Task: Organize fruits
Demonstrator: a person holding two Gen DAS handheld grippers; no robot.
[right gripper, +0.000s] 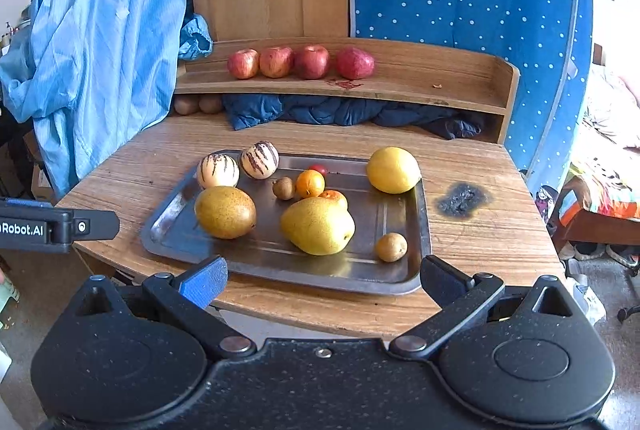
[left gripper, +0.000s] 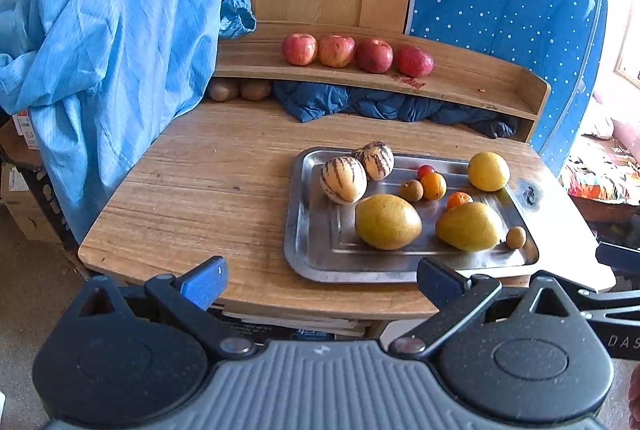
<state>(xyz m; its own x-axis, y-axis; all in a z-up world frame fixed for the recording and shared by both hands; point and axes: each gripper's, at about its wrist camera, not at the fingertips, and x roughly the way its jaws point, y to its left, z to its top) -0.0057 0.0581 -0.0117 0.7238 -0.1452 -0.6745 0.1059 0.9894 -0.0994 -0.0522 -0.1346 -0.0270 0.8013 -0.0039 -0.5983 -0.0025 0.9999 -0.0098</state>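
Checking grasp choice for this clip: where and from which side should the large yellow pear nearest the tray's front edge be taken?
Grip the large yellow pear across its broad belly, coming from above and the front. It lies on its side on the steel tray, an orange touching behind, flanks free.

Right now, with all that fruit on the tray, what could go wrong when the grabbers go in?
1. The fruit sits crowded on the metal tray. Reaching for the yellow pear could bump the small orange touching it, and round fruit may roll.
2. The round yellow fruit sits at the tray's far rim, so a nudge might tip it onto the table.
3. The tray may slide on the wood.
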